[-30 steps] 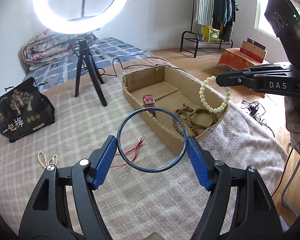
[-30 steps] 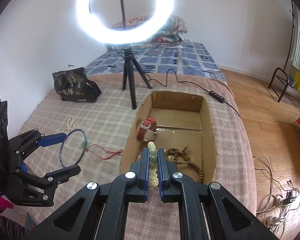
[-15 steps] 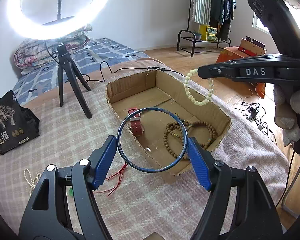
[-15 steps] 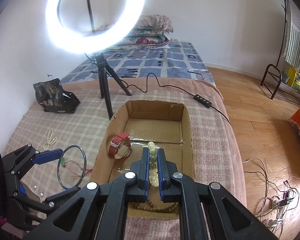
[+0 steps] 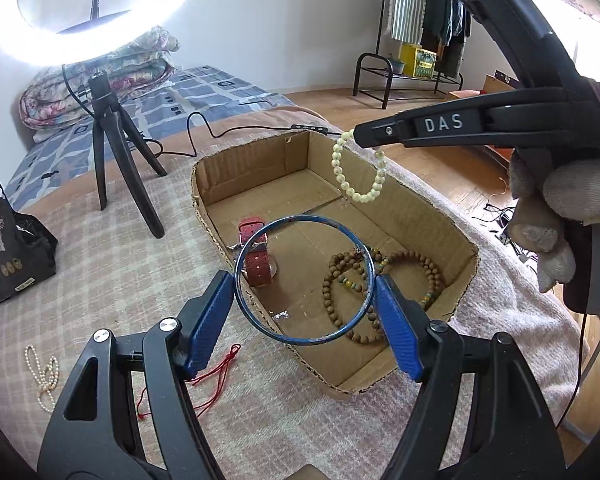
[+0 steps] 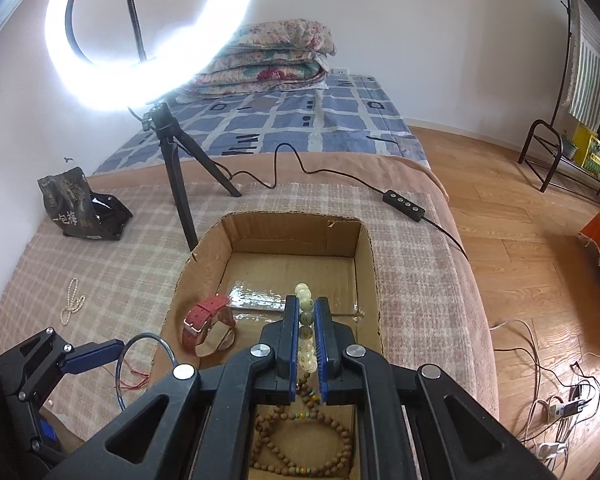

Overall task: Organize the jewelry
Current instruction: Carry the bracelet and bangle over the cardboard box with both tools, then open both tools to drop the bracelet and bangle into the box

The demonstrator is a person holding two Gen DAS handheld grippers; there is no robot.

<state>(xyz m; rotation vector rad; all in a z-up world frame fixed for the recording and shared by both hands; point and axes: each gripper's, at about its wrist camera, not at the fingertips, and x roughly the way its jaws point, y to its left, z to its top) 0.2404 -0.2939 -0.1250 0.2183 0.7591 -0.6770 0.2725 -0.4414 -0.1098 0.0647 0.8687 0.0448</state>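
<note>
Left wrist view. Left gripper (image 5: pixel 305 300): blue-padded jaws clamped across a thin blue metal bangle (image 5: pixel 305 279), one pad on each side of the hoop. Beyond the fingertips lay the shallow open cardboard box (image 5: pixel 424 210); a second earlier the box stood farther ahead and to the right, and by this moment its near wall sat directly under the hoop. Judged: the carry was nearly over and a release into the box was close. Inside, ahead of the fingers: a red-strapped wristwatch (image 5: pixel 256 258) to the left and a brown wooden bead necklace (image 5: pixel 384 280) to the right, with bare cardboard floor between and beyond them. Behind the left pad, on the checked blanket (image 5: pixel 112 264), a red cord (image 5: pixel 210 376) and a small white pearl strand (image 5: pixel 44 376) were still outside the box.

Right wrist view. Right gripper (image 6: pixel 306 340): pads closed on a pale cream bead bracelet (image 6: pixel 305 312), which in the left view hung free as a loop over the box's far half. The box had drawn in beneath the fingers since the earlier frames. The far end of the floor, ahead of the fingertips, lay unoccupied; the right wall stood near the right pad.
</note>
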